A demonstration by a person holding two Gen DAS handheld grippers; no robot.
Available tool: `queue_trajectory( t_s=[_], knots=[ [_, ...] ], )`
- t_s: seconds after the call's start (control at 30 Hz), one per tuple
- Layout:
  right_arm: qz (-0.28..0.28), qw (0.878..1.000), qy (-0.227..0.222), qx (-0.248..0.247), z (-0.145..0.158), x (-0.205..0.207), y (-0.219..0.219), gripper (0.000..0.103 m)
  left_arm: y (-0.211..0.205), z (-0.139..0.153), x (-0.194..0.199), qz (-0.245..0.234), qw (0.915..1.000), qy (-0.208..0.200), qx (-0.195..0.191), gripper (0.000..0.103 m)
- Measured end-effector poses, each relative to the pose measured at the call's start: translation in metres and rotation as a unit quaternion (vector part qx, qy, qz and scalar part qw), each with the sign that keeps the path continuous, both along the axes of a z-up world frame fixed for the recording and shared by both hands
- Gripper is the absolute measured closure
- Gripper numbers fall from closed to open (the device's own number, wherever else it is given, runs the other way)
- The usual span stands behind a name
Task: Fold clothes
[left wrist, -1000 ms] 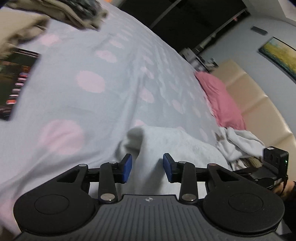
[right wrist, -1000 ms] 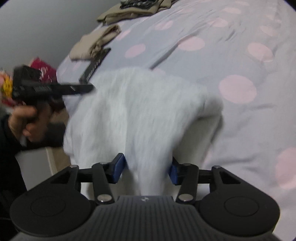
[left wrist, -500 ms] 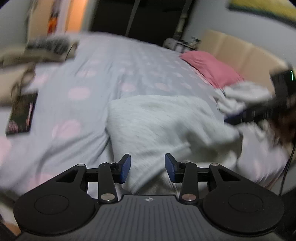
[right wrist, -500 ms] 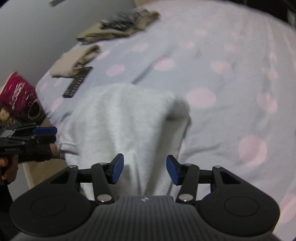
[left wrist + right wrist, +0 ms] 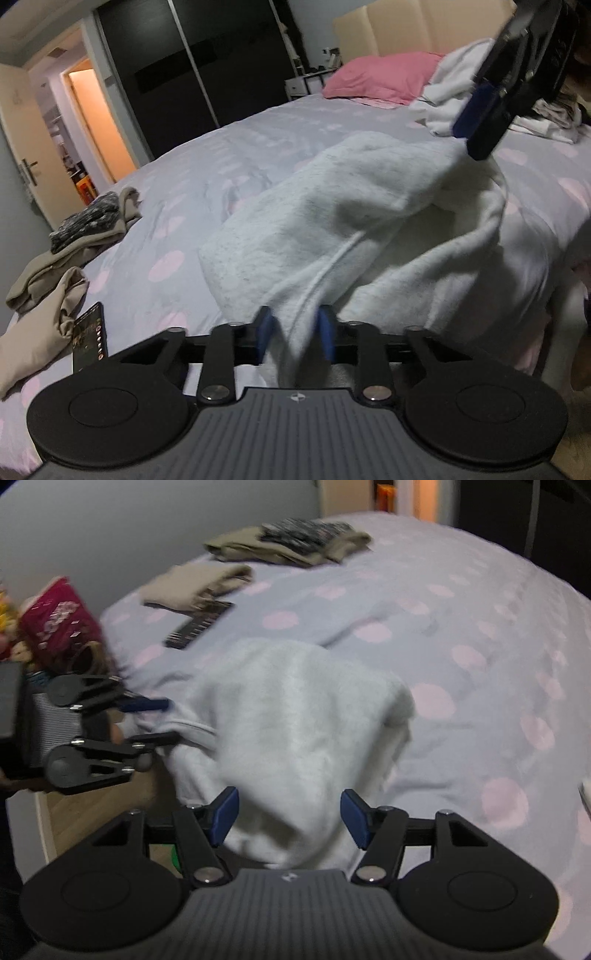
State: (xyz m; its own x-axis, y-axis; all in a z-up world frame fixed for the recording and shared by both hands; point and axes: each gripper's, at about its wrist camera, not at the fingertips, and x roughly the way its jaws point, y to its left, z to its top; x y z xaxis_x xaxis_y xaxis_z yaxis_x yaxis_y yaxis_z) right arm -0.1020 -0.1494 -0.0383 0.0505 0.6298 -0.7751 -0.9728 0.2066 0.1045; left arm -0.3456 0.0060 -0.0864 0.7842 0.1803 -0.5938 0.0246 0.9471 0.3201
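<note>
Left gripper: your left gripper (image 5: 295, 334) has just been closing, and its blue pads are now pinched on a seamed edge of the white garment (image 5: 354, 221), with the cloth bunched between them.
Right gripper: your right gripper (image 5: 289, 818) has just been opening; its jaws stand wide apart, the white fabric lies between and below them, and neither pad presses on it.
White garment: it's heaped on the near edge of the bed (image 5: 229, 162), one end caught in your left gripper and the bulk folded over itself toward the middle of the spread.
From your right wrist: your left gripper shows at the left edge (image 5: 155, 720), its fingers pointing into the garment's border.
From your left wrist: your right gripper hangs at the top right (image 5: 480, 110), above the far side of the garment.
Bedspread: grey with pale pink dots, rumpled around the garment.
Folded pile: beige clothes (image 5: 258, 550) with a dark speckled piece (image 5: 306, 531) on top sit near the far corner, well apart from the garment.
Phone: a dark phone (image 5: 90, 336) lies flat just beside a second beige piece (image 5: 199, 585).
Headboard end: a pink pillow (image 5: 380, 79) and a heap of white laundry (image 5: 454, 85) sit there.
</note>
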Motion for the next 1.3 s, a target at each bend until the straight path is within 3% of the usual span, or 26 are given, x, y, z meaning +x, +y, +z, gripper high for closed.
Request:
queue_trajectory(
  t_s=[0.1,0.17,0.2,0.23,0.27,0.37,0.43,0.6,0.67,0.7,0.73,0.77,0.8,0.97,1.07,1.13,1.17,1.23,1.3],
  knots=[
    [0.026,0.999,-0.041,-0.008,-0.004,-0.015,0.006,0.039,-0.004,-0.001,-0.003,-0.012,0.9998,0.000,0.017,0.095],
    [0.043,0.997,-0.068,-0.013,-0.006,-0.025,0.011,0.042,0.001,0.001,-0.004,-0.016,0.9998,-0.001,0.008,0.099],
    [0.048,0.995,-0.083,-0.028,-0.011,-0.029,0.014,0.062,0.006,0.004,-0.006,-0.016,0.9999,-0.004,-0.002,0.100],
    [0.049,0.994,-0.087,-0.043,-0.014,-0.029,0.016,0.093,0.012,0.010,-0.010,-0.015,0.9997,-0.012,-0.016,0.100],
    [0.049,0.994,-0.085,-0.054,-0.017,-0.028,0.018,0.096,0.018,0.017,-0.015,-0.014,0.9992,-0.020,-0.031,0.100],
    [0.026,0.997,-0.066,-0.032,-0.004,-0.013,0.009,0.096,0.041,0.041,-0.037,-0.007,0.9956,-0.046,-0.082,0.100],
    [0.008,0.999,-0.040,-0.009,0.007,0.000,0.002,0.096,0.050,0.046,-0.047,-0.005,0.9947,-0.046,-0.092,0.103],
    [-0.002,0.999,-0.008,-0.037,-0.004,0.007,0.004,0.095,0.054,0.022,-0.058,0.004,0.9949,0.005,-0.100,0.103],
    [0.016,0.999,-0.018,-0.046,-0.013,-0.001,0.007,0.090,0.048,0.021,-0.057,-0.003,0.9959,-0.001,-0.091,0.103],
    [0.022,0.998,-0.028,-0.046,-0.016,-0.005,0.009,0.081,0.044,0.023,-0.056,-0.011,0.9964,-0.011,-0.083,0.103],
    [0.027,0.998,-0.040,-0.044,-0.017,-0.010,0.010,0.059,0.040,0.025,-0.055,-0.018,0.9968,-0.021,-0.075,0.099],
    [0.035,0.997,-0.055,-0.039,-0.016,-0.016,0.010,0.052,0.036,0.025,-0.053,-0.026,0.9972,-0.025,-0.066,0.089],
    [0.045,0.996,-0.073,-0.030,-0.013,-0.022,0.011,0.048,0.031,0.024,-0.051,-0.033,0.9977,-0.023,-0.055,0.079],
    [0.083,0.986,-0.144,0.013,0.003,-0.043,0.015,0.044,0.015,0.014,-0.039,-0.063,0.9975,-0.026,-0.017,0.078],
    [0.078,0.987,-0.127,0.058,0.011,-0.044,0.020,0.050,0.010,0.012,-0.032,-0.068,0.9970,-0.035,-0.009,0.078],
    [0.057,0.992,-0.100,0.059,0.008,-0.038,0.028,0.091,0.014,0.013,-0.029,-0.064,0.9970,-0.037,-0.024,0.078],
    [0.046,0.994,-0.091,0.043,0.002,-0.035,0.034,0.097,0.016,0.014,-0.028,-0.061,0.9969,-0.038,-0.032,0.078],
    [0.039,0.997,-0.074,0.005,-0.014,-0.032,0.043,0.098,0.020,0.016,-0.025,-0.054,0.9967,-0.038,-0.048,0.078],
    [0.073,0.993,-0.077,-0.049,-0.047,-0.038,0.049,0.098,0.023,0.020,-0.021,-0.048,0.9963,-0.043,-0.057,0.078]
  ],
)
